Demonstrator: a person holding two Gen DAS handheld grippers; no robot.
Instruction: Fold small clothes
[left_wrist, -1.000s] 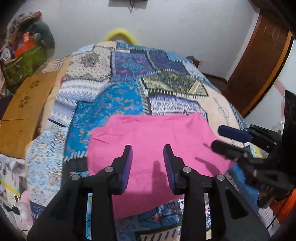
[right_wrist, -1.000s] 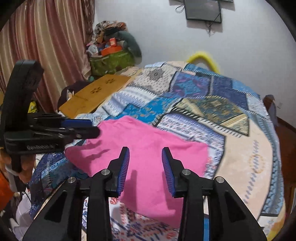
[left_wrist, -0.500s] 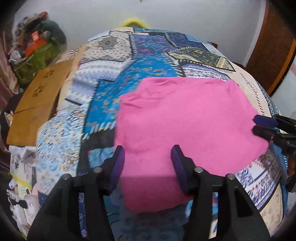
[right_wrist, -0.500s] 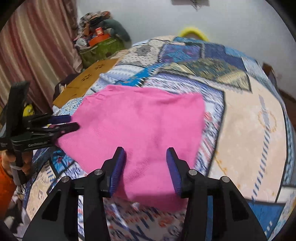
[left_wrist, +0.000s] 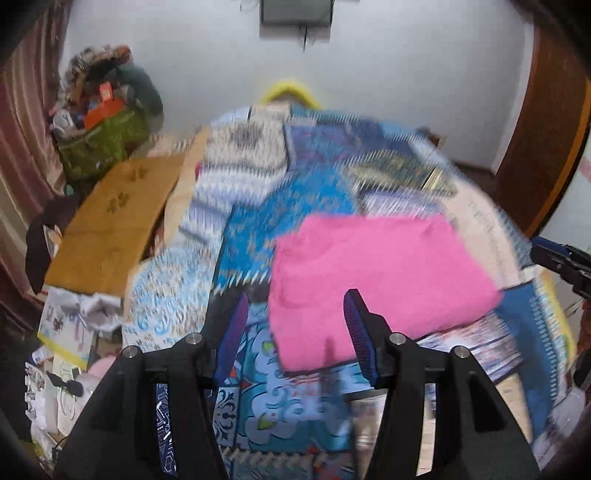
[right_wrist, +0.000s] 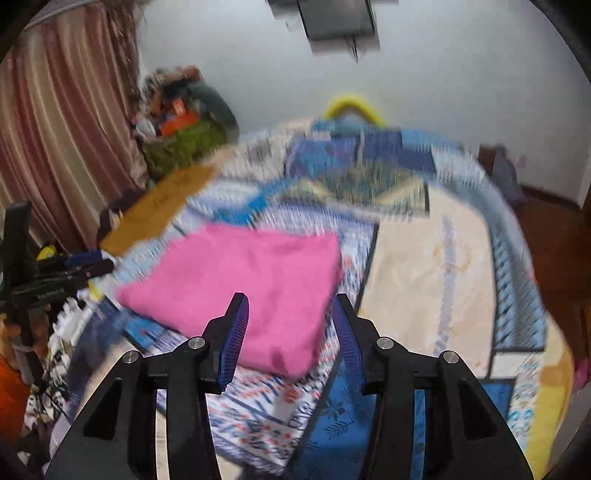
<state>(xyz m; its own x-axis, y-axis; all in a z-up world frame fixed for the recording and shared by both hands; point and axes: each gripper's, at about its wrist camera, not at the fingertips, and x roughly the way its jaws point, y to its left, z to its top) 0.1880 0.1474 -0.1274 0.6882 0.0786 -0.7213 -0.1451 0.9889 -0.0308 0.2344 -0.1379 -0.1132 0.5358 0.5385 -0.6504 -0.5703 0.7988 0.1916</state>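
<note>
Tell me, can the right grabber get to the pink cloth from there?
Probably yes: the right gripper is open and empty, and the pink cloth lies just ahead on the patchwork bedspread with nothing between.

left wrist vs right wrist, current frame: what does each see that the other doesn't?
Only the left wrist view: the wooden door at the right edge, and the papers and clutter beside the bed at lower left.

Only the right wrist view: the striped curtain in full, and a wide cream patch of the quilt.

Both: the folded pink cloth lying free on the patchwork quilt, the green bag, the yellow hoop, the wall screen, and each view shows the other gripper at its edge.
</note>
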